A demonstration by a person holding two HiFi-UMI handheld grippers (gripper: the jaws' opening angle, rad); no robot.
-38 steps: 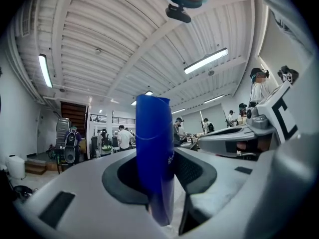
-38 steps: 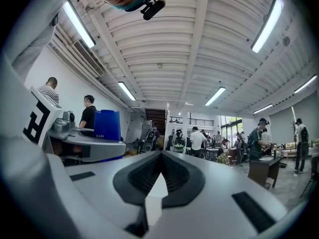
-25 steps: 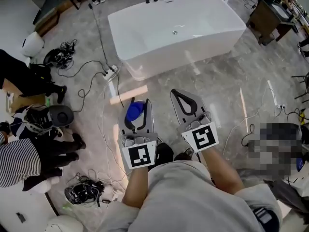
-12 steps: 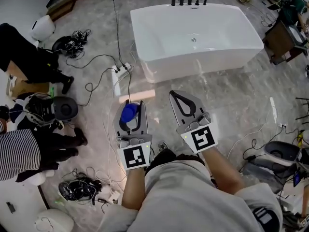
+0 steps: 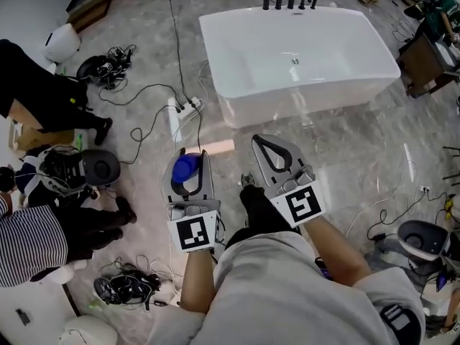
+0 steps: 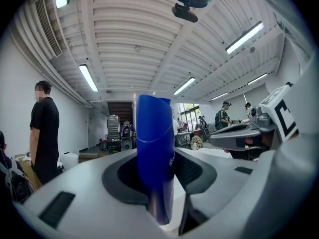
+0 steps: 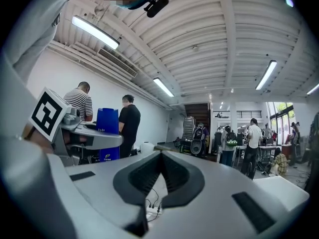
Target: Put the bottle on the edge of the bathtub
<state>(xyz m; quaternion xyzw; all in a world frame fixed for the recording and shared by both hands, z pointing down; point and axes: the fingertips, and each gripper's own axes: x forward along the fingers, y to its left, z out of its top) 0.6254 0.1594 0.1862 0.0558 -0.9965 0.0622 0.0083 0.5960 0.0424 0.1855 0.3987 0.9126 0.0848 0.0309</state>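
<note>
The blue bottle (image 5: 185, 169) stands upright between the jaws of my left gripper (image 5: 189, 157), which is shut on it above the marble floor. In the left gripper view the bottle (image 6: 154, 148) fills the gap between the dark pads. My right gripper (image 5: 263, 141) is beside it on the right, shut with nothing held; its jaws meet in the right gripper view (image 7: 160, 158), where the bottle (image 7: 107, 121) also shows at the left. The white bathtub (image 5: 237, 103) lies ahead, beyond both grippers, with black taps (image 5: 287, 3) on its far rim.
Cables and a power strip (image 5: 185, 108) run across the floor between me and the tub's left end. People stand at the left (image 5: 43, 106), one in a striped shirt (image 5: 29, 243). A dark table (image 5: 424, 56) stands right of the tub.
Both grippers have travelled forward toward the bathtub, which now sits a little lower and further right in the head view. The bottle stays in the left jaws.
</note>
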